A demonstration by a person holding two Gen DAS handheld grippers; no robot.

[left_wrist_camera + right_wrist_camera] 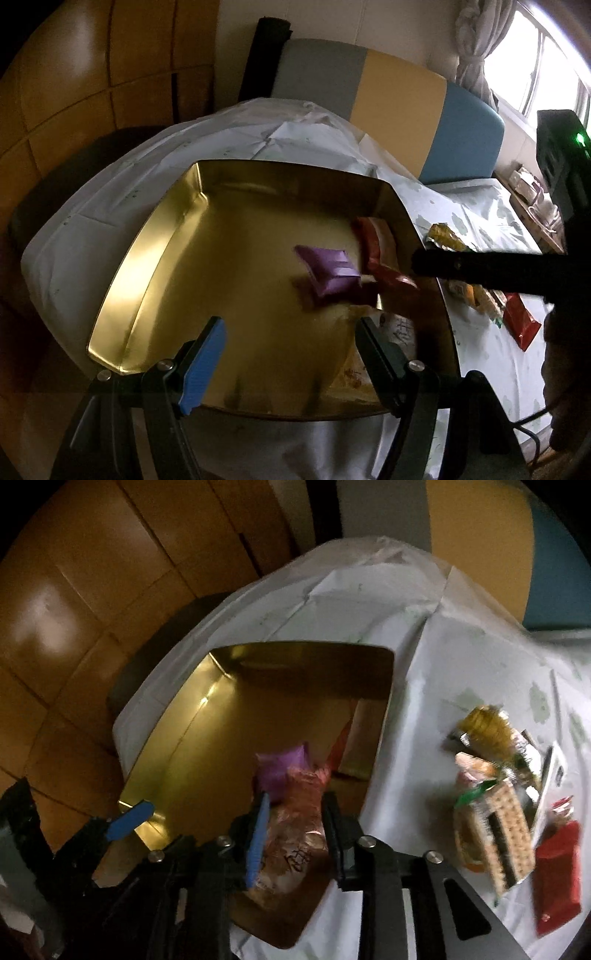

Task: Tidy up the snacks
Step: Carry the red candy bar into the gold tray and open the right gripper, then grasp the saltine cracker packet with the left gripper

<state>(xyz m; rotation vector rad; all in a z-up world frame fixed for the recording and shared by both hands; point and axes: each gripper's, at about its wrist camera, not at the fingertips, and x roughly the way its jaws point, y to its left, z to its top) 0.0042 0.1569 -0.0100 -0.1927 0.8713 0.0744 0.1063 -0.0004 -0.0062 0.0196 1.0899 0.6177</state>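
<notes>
A gold tin (147,258) (177,746) lies open on the cloth. A purple packet (330,271) (282,771) and a red packet (380,254) lie inside it, near its right wall. A pale pinkish packet (295,842) (400,330) with printed characters lies flat in the tin's near right corner. My right gripper (295,830) hovers over that packet, narrowly open and not touching it; in the left wrist view it shows as a dark bar (480,269). Above the tin's near rim, my left gripper (291,354) stands wide open and holds nothing.
Loose snacks (491,812) (476,295) are heaped on the white cloth right of the tin, with a red packet (557,871) (521,321) nearest. A grey, yellow and blue chair back (388,92) stands behind the table. Wooden floor lies left.
</notes>
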